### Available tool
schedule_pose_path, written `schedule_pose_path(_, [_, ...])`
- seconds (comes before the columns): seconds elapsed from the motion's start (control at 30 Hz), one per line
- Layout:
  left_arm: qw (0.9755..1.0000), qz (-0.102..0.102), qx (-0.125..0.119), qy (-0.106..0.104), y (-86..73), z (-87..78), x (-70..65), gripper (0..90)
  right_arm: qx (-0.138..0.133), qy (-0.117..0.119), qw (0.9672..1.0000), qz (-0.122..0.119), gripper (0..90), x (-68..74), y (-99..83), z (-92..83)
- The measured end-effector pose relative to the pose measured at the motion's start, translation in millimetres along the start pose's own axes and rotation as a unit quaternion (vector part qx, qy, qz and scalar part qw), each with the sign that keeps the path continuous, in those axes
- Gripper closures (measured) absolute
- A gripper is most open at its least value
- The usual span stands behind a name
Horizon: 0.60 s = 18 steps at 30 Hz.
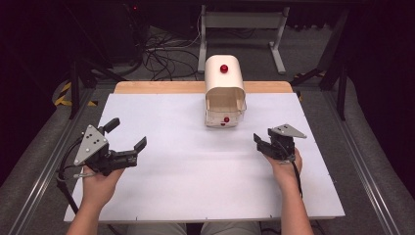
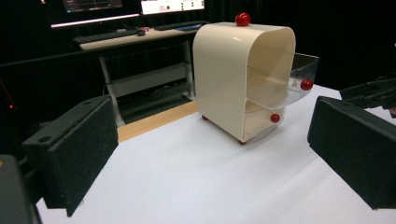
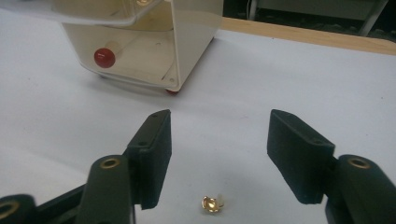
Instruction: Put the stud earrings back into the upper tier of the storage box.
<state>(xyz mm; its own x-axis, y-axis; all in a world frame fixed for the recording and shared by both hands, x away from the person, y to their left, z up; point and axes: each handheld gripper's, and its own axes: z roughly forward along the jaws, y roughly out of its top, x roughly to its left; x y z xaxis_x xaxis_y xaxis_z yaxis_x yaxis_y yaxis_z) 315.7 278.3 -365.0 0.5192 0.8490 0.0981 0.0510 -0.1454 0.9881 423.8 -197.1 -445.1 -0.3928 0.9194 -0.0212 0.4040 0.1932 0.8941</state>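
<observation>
A cream cabinet (image 1: 224, 83) with a red knob on top stands at the far middle of the white table. It holds two clear drawers with red knobs; the upper drawer (image 2: 299, 79) is pulled out, the lower one (image 3: 104, 57) is in. My right gripper (image 1: 264, 137) hovers low at the cabinet's front right, jaws apart. On the table between its jaws (image 3: 222, 126) lies a small gold flower-shaped piece (image 3: 212, 204), untouched by the pads. Held at the table's left, my left gripper (image 1: 128, 133) is wide open with nothing in it and faces the cabinet (image 2: 224, 74).
The white board (image 1: 195, 166) covers the table, with a strip of wood (image 1: 161, 87) along its far edge. Beyond it stand a desk frame (image 1: 240, 29) and loose cables on the floor. The other gripper (image 2: 373, 91) shows at the right edge of the left gripper view.
</observation>
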Motion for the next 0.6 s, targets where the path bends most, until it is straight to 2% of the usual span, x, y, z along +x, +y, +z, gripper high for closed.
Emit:
schedule_pose_path(0.4, [1.0, 0.0, 0.001, -0.001, -0.2, 0.3, -0.2, 2.5, 0.028, -0.011, 0.9995, 0.0, 59.1, -3.4, -5.3, 3.7])
schedule_pose_path(0.6, [1.0, 0.001, 0.002, -0.001, -0.2, 0.3, -0.3, 2.5, 0.048, -0.018, 0.9987, -0.002, 63.1, -4.8, -9.9, 9.2])
